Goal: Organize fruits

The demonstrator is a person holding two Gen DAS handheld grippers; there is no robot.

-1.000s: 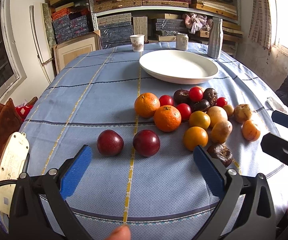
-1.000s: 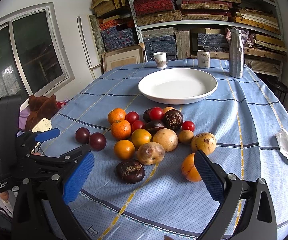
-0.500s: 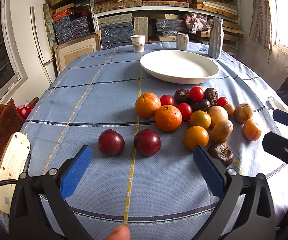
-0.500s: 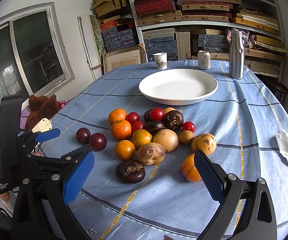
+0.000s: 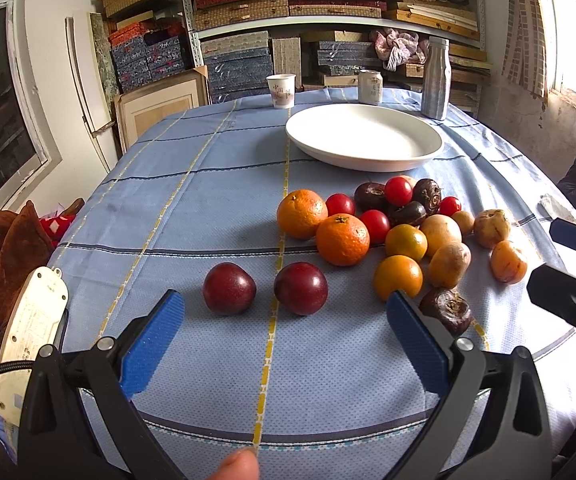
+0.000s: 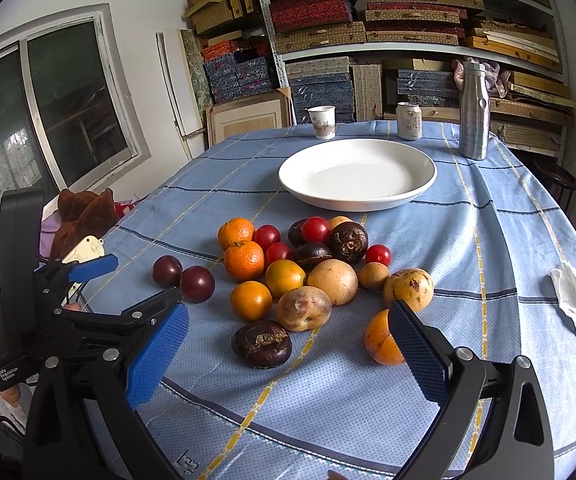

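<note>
Both grippers wide open, empty: left gripper [image 5: 286,334], right gripper [image 6: 288,342]. Near table [image 6: 487,240] edge: two plums [image 5: 229,288], two tangerines [image 5: 302,213], five cherry tomatoes [image 5: 398,191]. One white plate [image 6: 357,174] behind, empty.

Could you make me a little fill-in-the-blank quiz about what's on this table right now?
1. The white plate holds ____ fruit.
2. The two dark red plums lie apart from the pile, right in front of the ____ gripper.
3. Both grippers, including the right gripper, have their jaws ____.

Missing words: no; left; open
</note>
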